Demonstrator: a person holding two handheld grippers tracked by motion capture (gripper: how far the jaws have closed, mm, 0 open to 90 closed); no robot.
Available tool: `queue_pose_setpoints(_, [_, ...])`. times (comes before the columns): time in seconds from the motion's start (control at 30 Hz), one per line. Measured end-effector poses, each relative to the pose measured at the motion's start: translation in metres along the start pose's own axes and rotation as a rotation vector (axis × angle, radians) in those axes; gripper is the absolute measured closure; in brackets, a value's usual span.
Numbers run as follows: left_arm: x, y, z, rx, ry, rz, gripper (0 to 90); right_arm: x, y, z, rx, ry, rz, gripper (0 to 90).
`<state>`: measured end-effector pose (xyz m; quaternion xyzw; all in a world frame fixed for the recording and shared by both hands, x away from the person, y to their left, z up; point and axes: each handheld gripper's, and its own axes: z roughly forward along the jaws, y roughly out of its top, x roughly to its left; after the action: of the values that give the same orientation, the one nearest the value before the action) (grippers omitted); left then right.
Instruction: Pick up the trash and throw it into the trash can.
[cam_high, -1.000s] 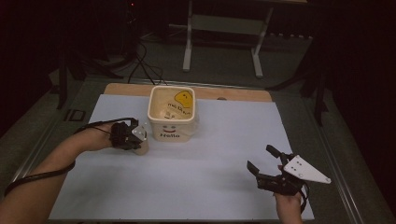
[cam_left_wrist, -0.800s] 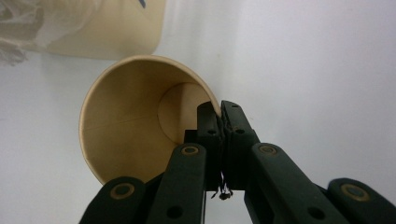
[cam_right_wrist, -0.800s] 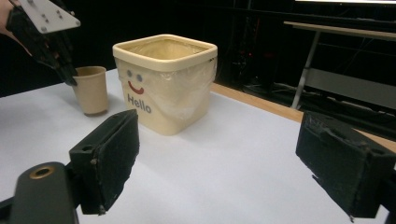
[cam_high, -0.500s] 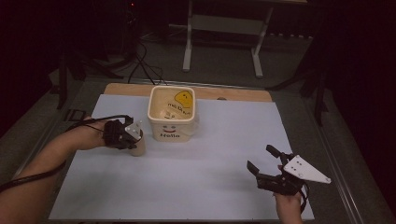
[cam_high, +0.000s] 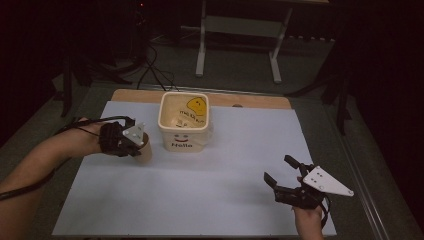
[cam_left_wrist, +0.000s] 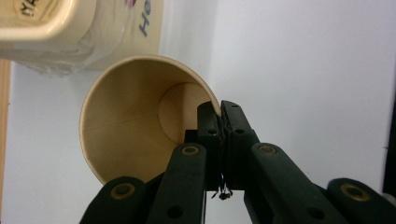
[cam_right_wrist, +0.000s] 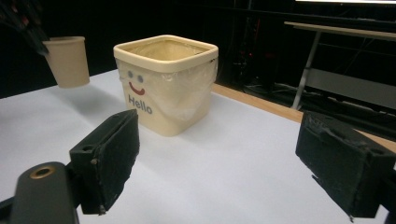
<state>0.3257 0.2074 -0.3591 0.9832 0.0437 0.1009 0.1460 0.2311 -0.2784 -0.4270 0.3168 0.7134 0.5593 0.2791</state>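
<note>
A tan paper cup (cam_left_wrist: 135, 121) hangs above the white sheet, pinched at its rim by my left gripper (cam_left_wrist: 220, 108), whose jaws are shut on the cup wall. From above, the cup (cam_high: 144, 151) and my left gripper (cam_high: 134, 139) sit just left of a cream square bin (cam_high: 183, 122) marked "Hello" with a smiley. The right gripper view has the cup (cam_right_wrist: 68, 61) lifted clear of the sheet, left of the bin (cam_right_wrist: 166, 81). My right gripper (cam_high: 281, 172) rests open near the front right, nothing between its jaws.
A white sheet (cam_high: 215, 190) covers the table, with a wooden strip (cam_high: 250, 100) along its far edge. A metal stand (cam_high: 240, 35) and cables lie on the dark floor behind.
My left gripper has lifted the paper cup off the sheet and drawn it a little left of the bin. The right gripper has stayed put.
</note>
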Motion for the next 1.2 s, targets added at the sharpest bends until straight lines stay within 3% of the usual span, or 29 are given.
queue_pose_setpoints(0.23, [-0.001,0.009,-0.020,-0.007,-0.016,0.009,89.0,0.000,0.000,0.001,0.000,0.002,0.002,13.4])
queue_pose_setpoints(0.47, [0.000,0.018,-0.040,-0.002,0.004,0.021,89.0,0.000,0.000,0.002,-0.002,0.001,-0.002,13.4])
queue_pose_setpoints(0.9, [0.004,0.040,-0.066,-0.009,-0.002,0.036,89.0,0.000,0.000,0.001,-0.005,0.000,0.001,13.4])
queue_pose_setpoints(1.2, [0.016,0.057,-0.082,-0.003,-0.001,0.047,89.0,0.000,0.000,0.002,0.000,0.003,0.002,13.5])
